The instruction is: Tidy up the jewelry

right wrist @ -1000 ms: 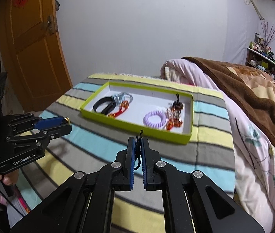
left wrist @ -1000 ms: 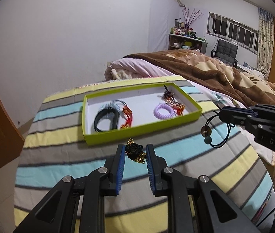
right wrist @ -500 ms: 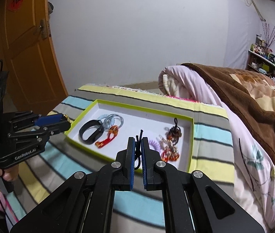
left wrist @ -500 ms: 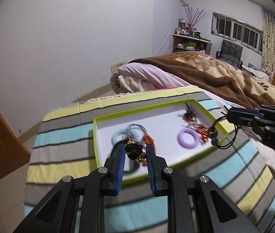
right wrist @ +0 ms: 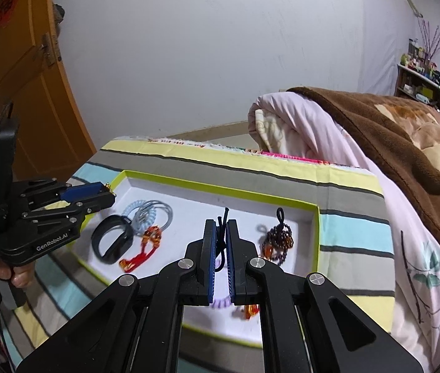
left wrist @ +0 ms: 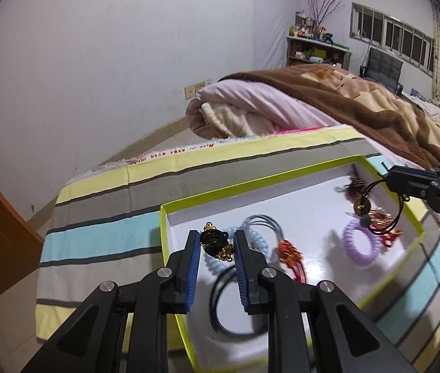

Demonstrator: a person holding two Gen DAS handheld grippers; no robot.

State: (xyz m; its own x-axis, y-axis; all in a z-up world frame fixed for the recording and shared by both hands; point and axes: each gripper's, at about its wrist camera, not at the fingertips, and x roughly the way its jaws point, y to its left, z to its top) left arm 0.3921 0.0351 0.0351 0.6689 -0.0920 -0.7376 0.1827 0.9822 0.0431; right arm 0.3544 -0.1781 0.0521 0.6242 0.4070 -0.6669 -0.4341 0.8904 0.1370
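Observation:
A lime-green tray (left wrist: 251, 182) (right wrist: 220, 188) with a white floor lies on the striped cloth. My left gripper (left wrist: 215, 245) is shut on a black and gold bracelet (left wrist: 215, 242) and holds it above the tray's left end. My right gripper (right wrist: 220, 233) is shut on a black cord necklace (left wrist: 384, 208) (right wrist: 221, 220) whose pendant hangs over the tray's right end. In the tray lie a black band (right wrist: 112, 239), a light blue coil (right wrist: 140, 213), a red piece (right wrist: 139, 256), a purple coil (left wrist: 361, 244) and a dark bead string (right wrist: 277, 241).
The striped cloth (left wrist: 111, 217) covers the bed's foot. A folded pink quilt (left wrist: 251, 108) and a brown blanket (left wrist: 375, 102) lie behind the tray. An orange door (right wrist: 18, 62) stands at the left. Shelves (left wrist: 316, 49) stand against the far wall.
Both grippers have moved forward from in front of the tray to above it, each still holding its piece. The tray looms larger in both views.

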